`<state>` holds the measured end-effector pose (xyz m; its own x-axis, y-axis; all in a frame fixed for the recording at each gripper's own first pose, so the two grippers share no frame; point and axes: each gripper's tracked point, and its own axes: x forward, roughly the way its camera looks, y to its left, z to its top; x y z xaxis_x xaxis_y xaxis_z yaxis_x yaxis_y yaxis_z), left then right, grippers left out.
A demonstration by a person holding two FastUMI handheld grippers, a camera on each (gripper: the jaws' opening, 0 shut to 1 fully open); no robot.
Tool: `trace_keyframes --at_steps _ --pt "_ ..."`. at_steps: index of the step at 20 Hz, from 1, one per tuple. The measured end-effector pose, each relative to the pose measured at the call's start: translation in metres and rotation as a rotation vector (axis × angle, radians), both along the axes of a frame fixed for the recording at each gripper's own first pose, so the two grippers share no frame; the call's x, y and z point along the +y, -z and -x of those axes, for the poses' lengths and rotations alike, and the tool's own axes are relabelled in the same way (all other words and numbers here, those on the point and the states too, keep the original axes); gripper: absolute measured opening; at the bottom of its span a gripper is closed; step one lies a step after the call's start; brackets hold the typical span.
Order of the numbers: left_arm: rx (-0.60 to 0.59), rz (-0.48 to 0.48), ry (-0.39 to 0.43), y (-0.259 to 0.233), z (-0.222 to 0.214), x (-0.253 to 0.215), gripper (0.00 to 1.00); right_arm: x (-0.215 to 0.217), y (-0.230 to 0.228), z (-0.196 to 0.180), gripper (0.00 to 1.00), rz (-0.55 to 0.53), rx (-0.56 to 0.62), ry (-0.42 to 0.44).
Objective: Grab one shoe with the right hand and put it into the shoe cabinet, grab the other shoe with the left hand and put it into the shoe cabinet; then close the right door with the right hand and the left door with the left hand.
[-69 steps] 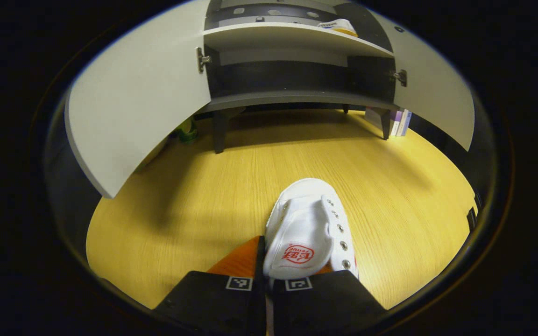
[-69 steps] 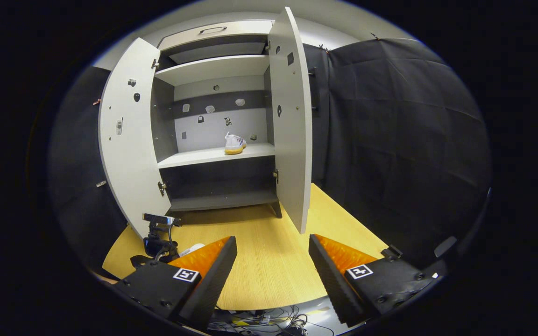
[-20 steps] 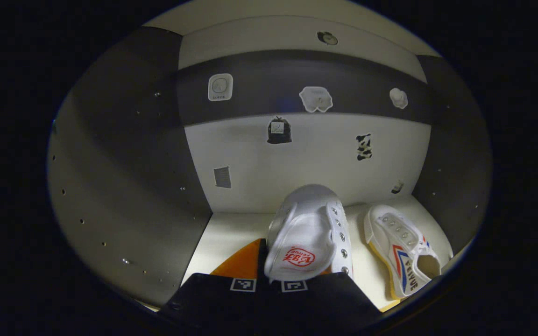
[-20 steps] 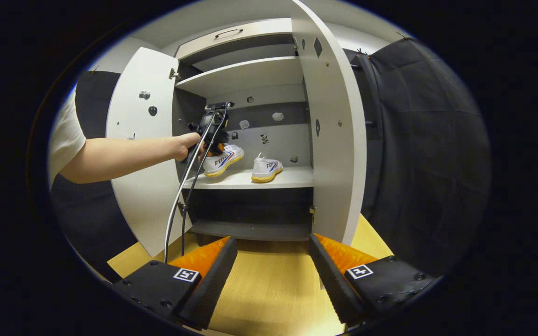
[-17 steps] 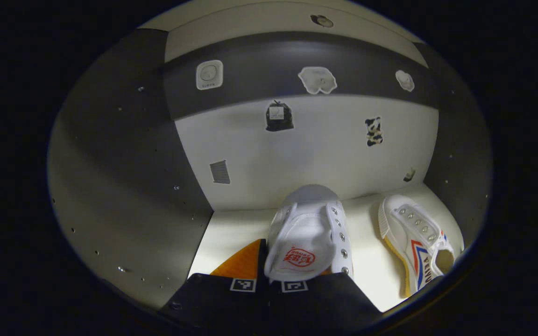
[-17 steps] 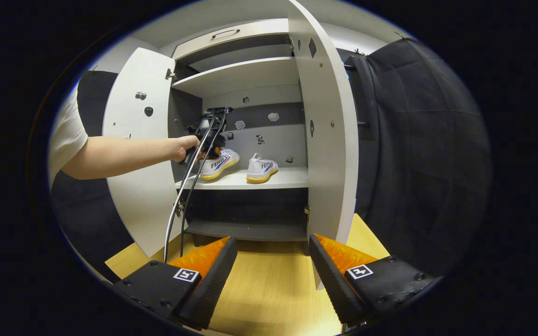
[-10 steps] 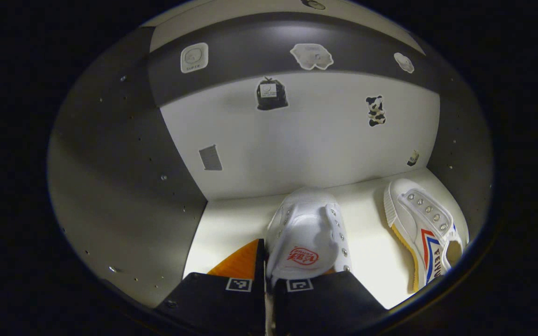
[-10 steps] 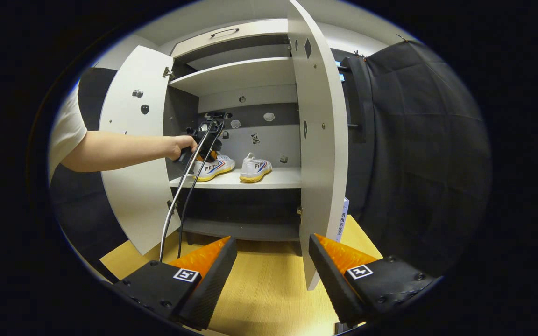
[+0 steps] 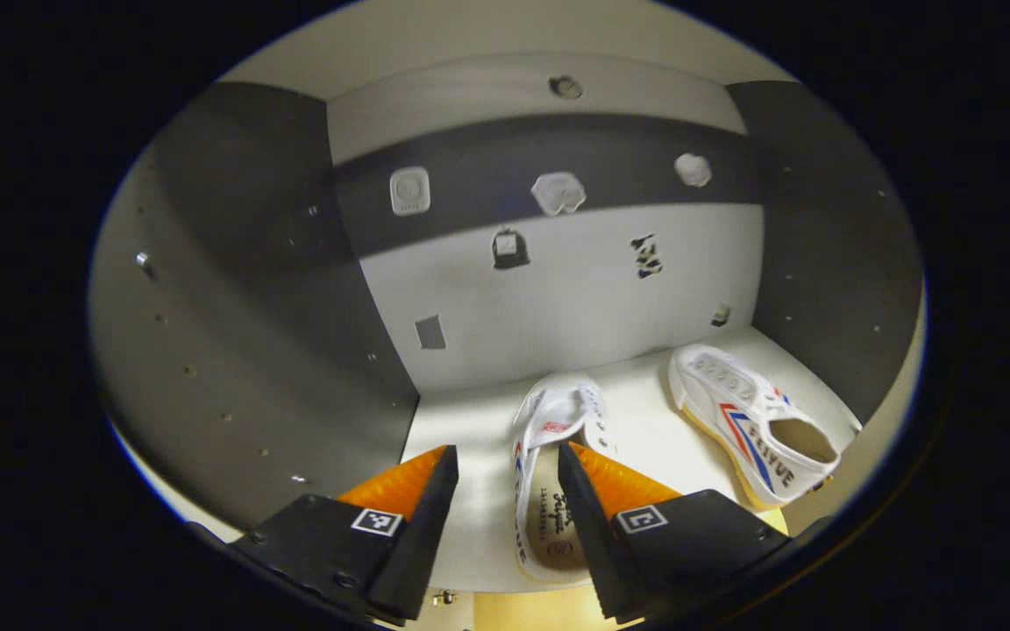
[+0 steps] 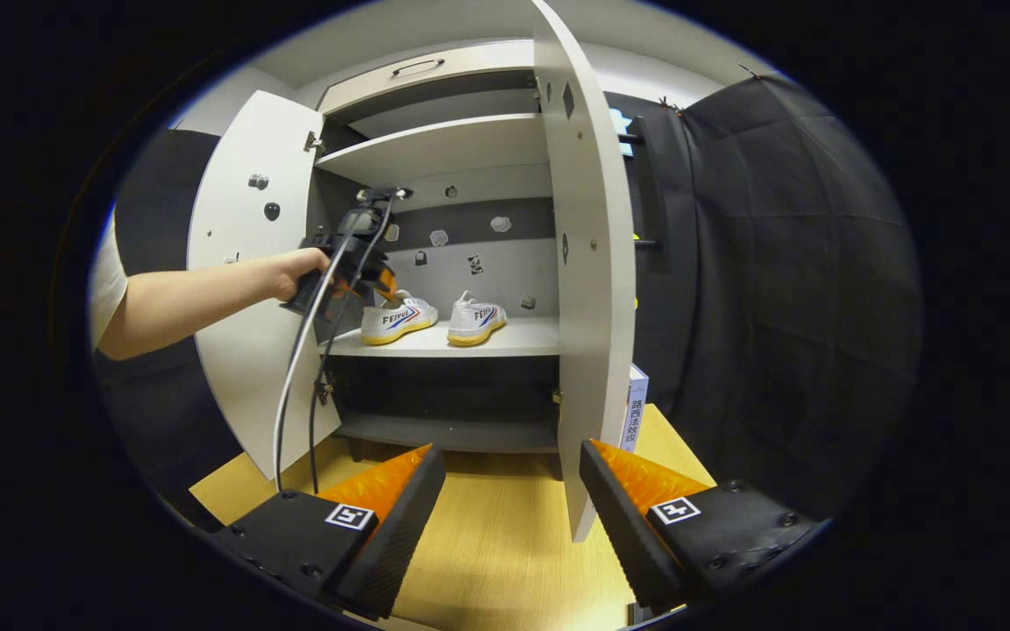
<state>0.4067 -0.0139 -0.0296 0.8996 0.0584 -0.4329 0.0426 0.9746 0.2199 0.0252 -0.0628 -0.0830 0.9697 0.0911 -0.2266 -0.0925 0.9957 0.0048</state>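
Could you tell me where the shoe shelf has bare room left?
Bare patch: between the dark left side wall and the left white canvas shoe on the white shelf. A narrow strip separates it from the right white shoe, which crowds the right wall.

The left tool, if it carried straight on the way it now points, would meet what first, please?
Probably the white canvas shoe with blue and red stripes lying on the pale cabinet shelf, between the open left tool's fingers; beyond it stands the cabinet's back wall.

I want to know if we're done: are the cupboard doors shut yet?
Not yet, both are open. The right door and the left door swing outward, and both shoes show on the shelf.
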Motion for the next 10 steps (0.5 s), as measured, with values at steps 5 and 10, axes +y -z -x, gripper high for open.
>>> trace_keyframes --at_steps 5,10 --pt "-0.186 0.089 0.112 -0.051 0.088 -0.037 0.97 -0.008 -0.010 0.008 0.99 -0.014 -0.016 0.034" --pt "-0.320 0.136 0.166 -0.066 0.181 -0.061 0.96 -0.023 -0.034 0.018 0.98 -0.001 -0.047 0.072"
